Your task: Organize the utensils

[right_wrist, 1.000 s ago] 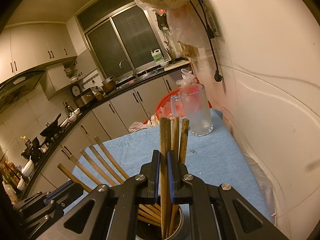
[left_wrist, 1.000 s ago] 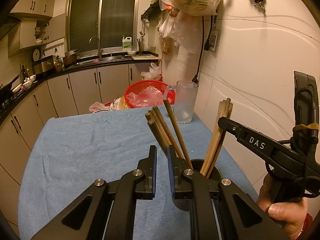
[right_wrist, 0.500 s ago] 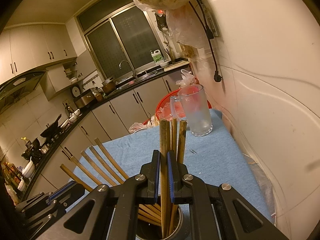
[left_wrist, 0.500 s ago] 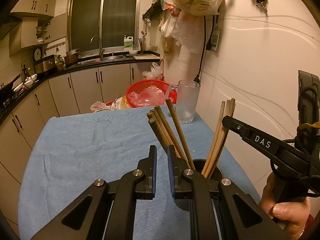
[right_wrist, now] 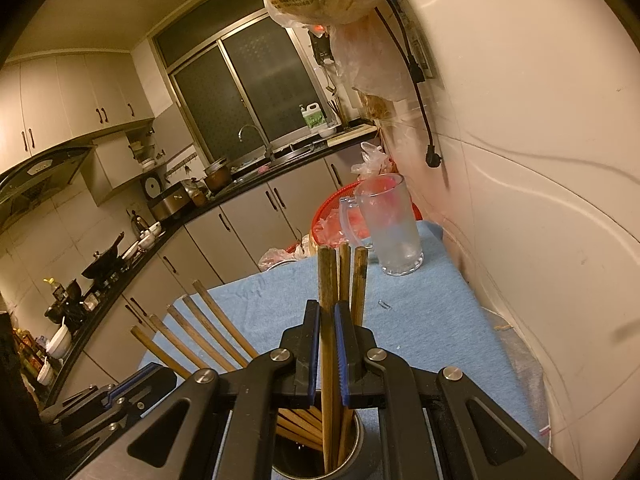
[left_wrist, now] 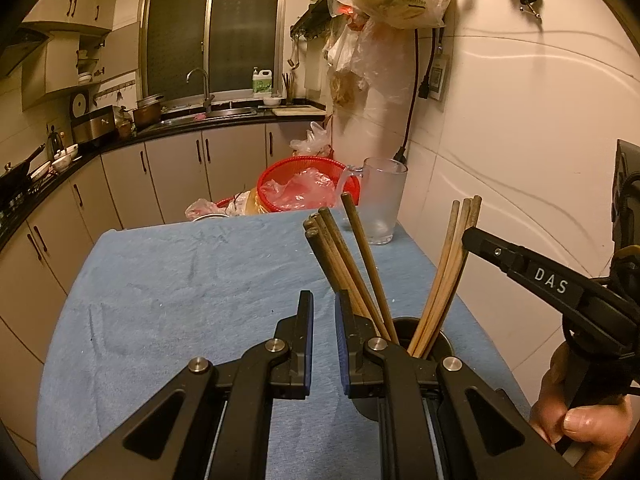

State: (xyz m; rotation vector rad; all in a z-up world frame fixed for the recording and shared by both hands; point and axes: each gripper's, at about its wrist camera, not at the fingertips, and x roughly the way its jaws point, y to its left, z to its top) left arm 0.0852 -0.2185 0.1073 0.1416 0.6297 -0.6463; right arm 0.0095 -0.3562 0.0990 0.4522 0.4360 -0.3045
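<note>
A dark round utensil holder [left_wrist: 424, 340] stands on the blue cloth near the table's right edge and also shows in the right wrist view [right_wrist: 352, 452]. Several wooden chopsticks [left_wrist: 344, 264] lean left in it. A second bunch [left_wrist: 448, 268] stands at its right side. My right gripper [right_wrist: 327, 320] is shut on a chopstick of that bunch [right_wrist: 326, 280], tips in the holder. It shows from the side in the left wrist view [left_wrist: 468, 240]. My left gripper [left_wrist: 323, 308] is empty, jaws a narrow gap apart, just left of the holder.
A frosted glass mug [left_wrist: 380, 200] stands at the table's far right corner by the wall. A red basket with plastic bags [left_wrist: 304, 188] sits just beyond the far edge. The tiled wall [left_wrist: 540, 140] runs close along the right. A small clip [right_wrist: 385, 305] lies on the cloth.
The right gripper has sunk a little with its chopsticks, deeper into the holder. The left gripper has barely moved.
</note>
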